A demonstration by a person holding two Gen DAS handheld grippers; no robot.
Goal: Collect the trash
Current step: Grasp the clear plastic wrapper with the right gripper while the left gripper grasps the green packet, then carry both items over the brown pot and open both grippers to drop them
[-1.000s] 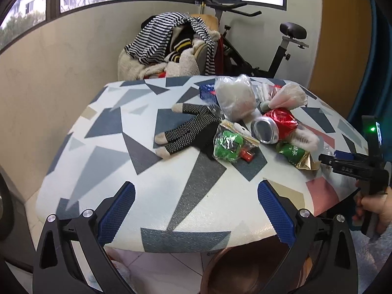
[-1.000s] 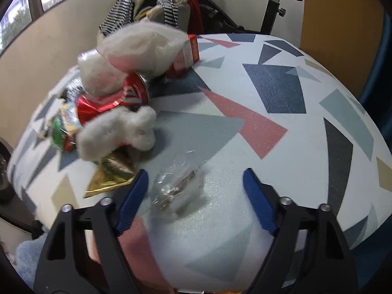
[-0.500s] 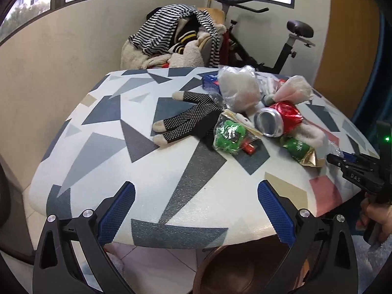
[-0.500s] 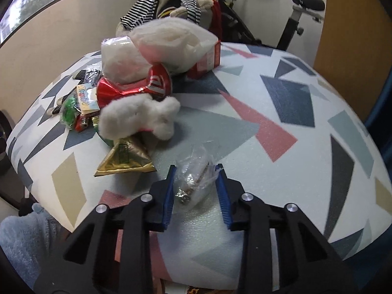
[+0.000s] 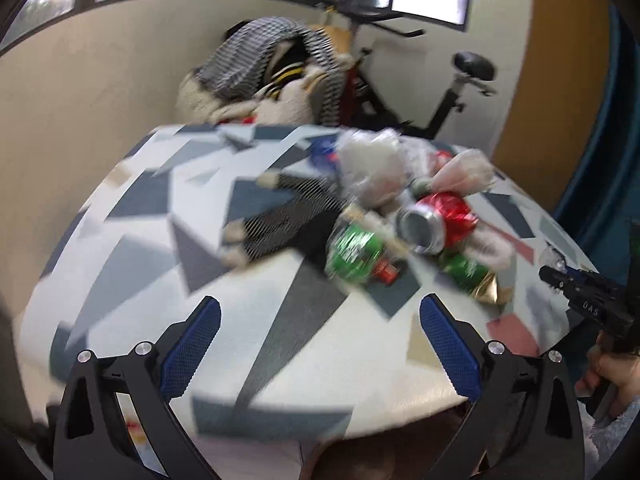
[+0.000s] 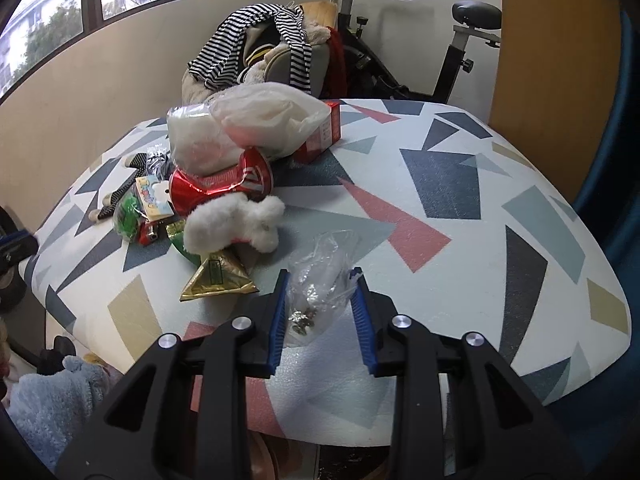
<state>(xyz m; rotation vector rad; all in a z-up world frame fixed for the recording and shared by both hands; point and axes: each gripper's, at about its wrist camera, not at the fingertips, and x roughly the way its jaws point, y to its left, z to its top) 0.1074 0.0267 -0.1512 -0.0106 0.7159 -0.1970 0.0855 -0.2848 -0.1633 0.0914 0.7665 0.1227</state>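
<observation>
My right gripper point(image 6: 320, 276) is shut on a crumpled clear plastic bag point(image 6: 324, 252) with small bits inside, held just above the patterned table point(image 6: 480, 260). From the left wrist view that gripper point(image 5: 560, 276) shows at the table's right edge. To its left lies the trash pile: a crushed red can point(image 6: 220, 184), a gold wrapper point(image 6: 216, 276), a white fluffy piece point(image 6: 236, 224), a green packet point(image 5: 354, 250), bags of white stuffing point(image 6: 272, 116) and a red box point(image 6: 324, 132). My left gripper point(image 5: 320, 304) stands open over the table's near edge, holding nothing.
A black dotted glove point(image 5: 280, 220) lies left of the pile. Behind the table stand a chair heaped with striped clothes point(image 6: 260, 40) and an exercise bike point(image 6: 460, 40). A brown round container point(image 5: 352, 456) sits below the table's near edge.
The right gripper closed on the clear bag and raised it slightly off the table. The left gripper stayed open and shifted a little; its view is now blurred.
</observation>
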